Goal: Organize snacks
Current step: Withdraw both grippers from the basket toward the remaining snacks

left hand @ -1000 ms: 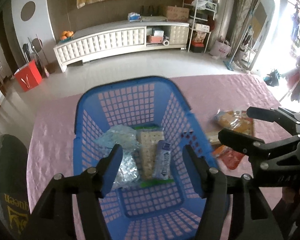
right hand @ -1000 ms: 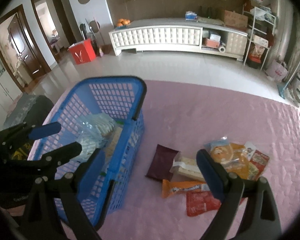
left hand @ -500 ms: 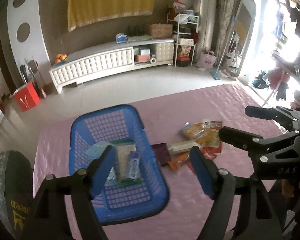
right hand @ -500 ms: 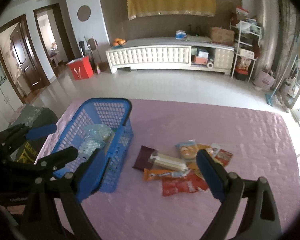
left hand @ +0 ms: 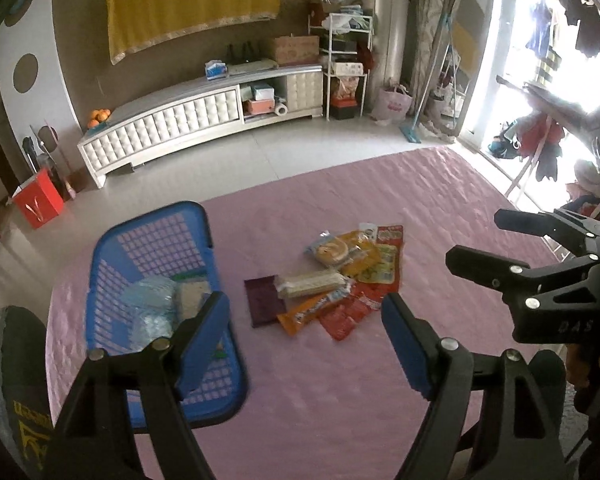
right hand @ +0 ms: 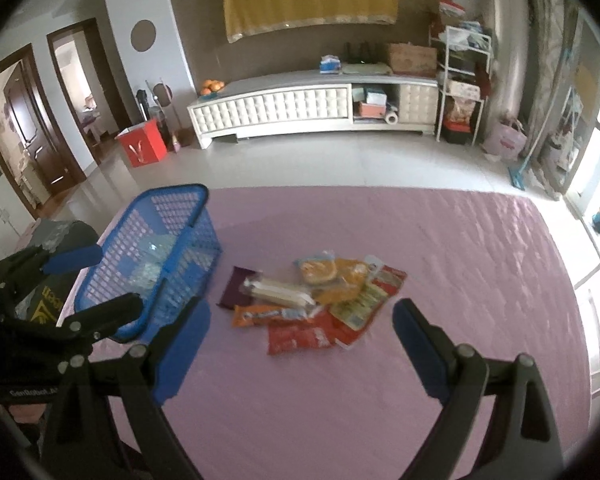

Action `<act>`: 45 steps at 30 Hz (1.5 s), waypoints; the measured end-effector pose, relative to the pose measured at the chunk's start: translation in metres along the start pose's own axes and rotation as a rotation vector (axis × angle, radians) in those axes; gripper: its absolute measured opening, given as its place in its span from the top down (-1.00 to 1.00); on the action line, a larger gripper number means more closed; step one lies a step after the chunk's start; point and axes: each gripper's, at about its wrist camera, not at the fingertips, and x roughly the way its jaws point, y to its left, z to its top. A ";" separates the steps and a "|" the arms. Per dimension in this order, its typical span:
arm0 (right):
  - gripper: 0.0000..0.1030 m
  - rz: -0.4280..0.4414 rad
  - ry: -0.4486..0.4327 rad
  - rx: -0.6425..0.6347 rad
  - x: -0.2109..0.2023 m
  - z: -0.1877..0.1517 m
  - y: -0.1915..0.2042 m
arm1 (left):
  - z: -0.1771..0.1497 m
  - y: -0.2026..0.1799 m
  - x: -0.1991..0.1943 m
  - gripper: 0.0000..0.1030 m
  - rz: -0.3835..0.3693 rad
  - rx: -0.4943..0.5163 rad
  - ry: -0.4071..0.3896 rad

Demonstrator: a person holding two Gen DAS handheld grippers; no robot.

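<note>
Left wrist view: the pink-covered bench (left hand: 440,200) carries a blue basket (left hand: 112,248) at left, already holding a few packets. The loose snack pile (left hand: 340,280) lies just beside it. Left gripper (left hand: 306,344) has just been opening, nothing between its fingers; right gripper (right hand: 300,344) stands spread wide and empty. Step in hand: between placements. Next move calls for descending on one packet in the pile.

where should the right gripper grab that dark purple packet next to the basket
Take the dark purple packet by its left long edge, coming from above: it lies flat, that edge is bare on the cloth, while the wafer pack overlaps its right side. The right gripper is open.
</note>
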 end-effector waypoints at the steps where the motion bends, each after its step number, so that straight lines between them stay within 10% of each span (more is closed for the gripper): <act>1: -0.84 0.000 0.008 0.009 0.002 -0.002 -0.006 | -0.001 -0.005 0.003 -0.49 -0.004 0.002 0.006; 30: -0.84 0.045 0.233 0.105 0.114 -0.036 -0.093 | -0.025 -0.042 0.144 -0.49 -0.052 -0.022 0.222; 36: -0.38 0.116 0.293 0.136 0.147 -0.032 -0.101 | -0.029 -0.043 0.161 -0.45 -0.086 0.042 0.212; 45: -0.31 0.156 0.352 0.196 0.178 -0.035 -0.114 | -0.050 -0.055 0.186 -0.12 -0.134 0.145 0.278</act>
